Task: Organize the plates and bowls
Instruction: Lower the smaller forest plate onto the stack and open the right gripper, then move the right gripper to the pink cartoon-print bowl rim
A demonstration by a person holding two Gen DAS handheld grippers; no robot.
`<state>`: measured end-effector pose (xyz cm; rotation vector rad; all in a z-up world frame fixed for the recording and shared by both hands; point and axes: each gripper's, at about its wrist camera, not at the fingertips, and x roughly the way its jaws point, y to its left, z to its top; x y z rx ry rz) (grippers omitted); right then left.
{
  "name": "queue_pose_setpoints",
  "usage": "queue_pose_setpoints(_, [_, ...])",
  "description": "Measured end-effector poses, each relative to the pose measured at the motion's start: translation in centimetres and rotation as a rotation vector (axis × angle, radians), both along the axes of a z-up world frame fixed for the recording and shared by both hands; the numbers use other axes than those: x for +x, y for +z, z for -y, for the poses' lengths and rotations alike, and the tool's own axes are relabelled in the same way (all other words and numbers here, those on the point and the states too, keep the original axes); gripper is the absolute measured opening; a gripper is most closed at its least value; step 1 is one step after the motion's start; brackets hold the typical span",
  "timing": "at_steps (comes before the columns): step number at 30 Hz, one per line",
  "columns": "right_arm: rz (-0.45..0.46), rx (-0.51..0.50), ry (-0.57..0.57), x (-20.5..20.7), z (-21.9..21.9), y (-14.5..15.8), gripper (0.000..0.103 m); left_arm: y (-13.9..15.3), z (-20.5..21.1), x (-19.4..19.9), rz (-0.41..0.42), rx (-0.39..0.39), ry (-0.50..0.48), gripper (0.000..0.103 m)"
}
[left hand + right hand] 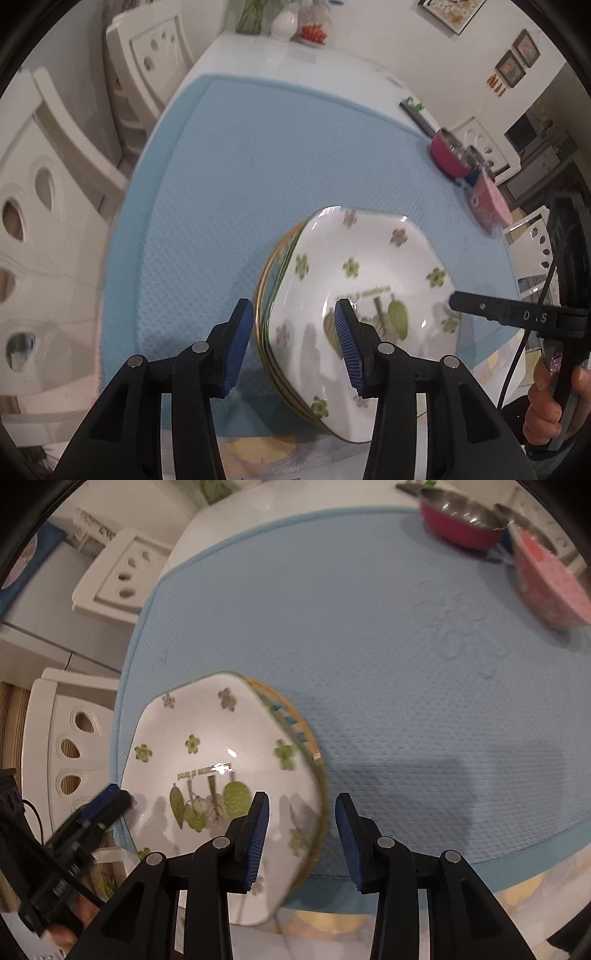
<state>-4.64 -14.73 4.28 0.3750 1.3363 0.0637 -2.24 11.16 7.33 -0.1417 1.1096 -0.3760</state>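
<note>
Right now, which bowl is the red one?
The red bowl with the shiny metal inside, farthest back on the blue mat. The pink bowl beside it is paler, and the flowered white dish lies nearest the claws.

floral plate (369, 266) atop gold-rimmed plates (264, 291) | bowls (448, 155) far right

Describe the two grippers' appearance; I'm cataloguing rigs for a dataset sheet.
Both match: the left hand-held gripper and the right hand-held gripper have angular matte black linkage arms with round silver pivot pins and ribbed blue pads. The right one carries white lettering and a thin black cable. A bare hand grips it.
</note>
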Motion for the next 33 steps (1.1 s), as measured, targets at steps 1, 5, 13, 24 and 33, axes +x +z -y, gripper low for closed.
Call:
queue_pose_setpoints(1, [0.021,-0.005,-0.008,-0.5,0.7,0.6,0.037,0.7,0.2,0.1,0.018,-0.001,-0.006,0.042])
queue_pose_setpoints(5, [0.096,0.013,-0.063,-2.3,3.6,2.5,0.037,3.1,2.1,1.0,0.081,-0.011,-0.046,0.042])
queue_pose_setpoints(13, [0.231,0.062,-0.202,-4.6,10.9,4.7,0.038,6.8,11.5,2.0,0.146,-0.039,-0.189,0.045])
queue_pose_setpoints(24, [0.294,0.078,-0.332,-3.9,26.7,6.1,0.057,7.9,27.4,4.7,0.135,-0.122,-0.258,0.062])
queue_pose_setpoints(33, [0.251,0.056,-0.324,0.4,36.1,3.6,0.057,4.7,36.1,8.0,0.07,-0.155,-0.239,0.062])
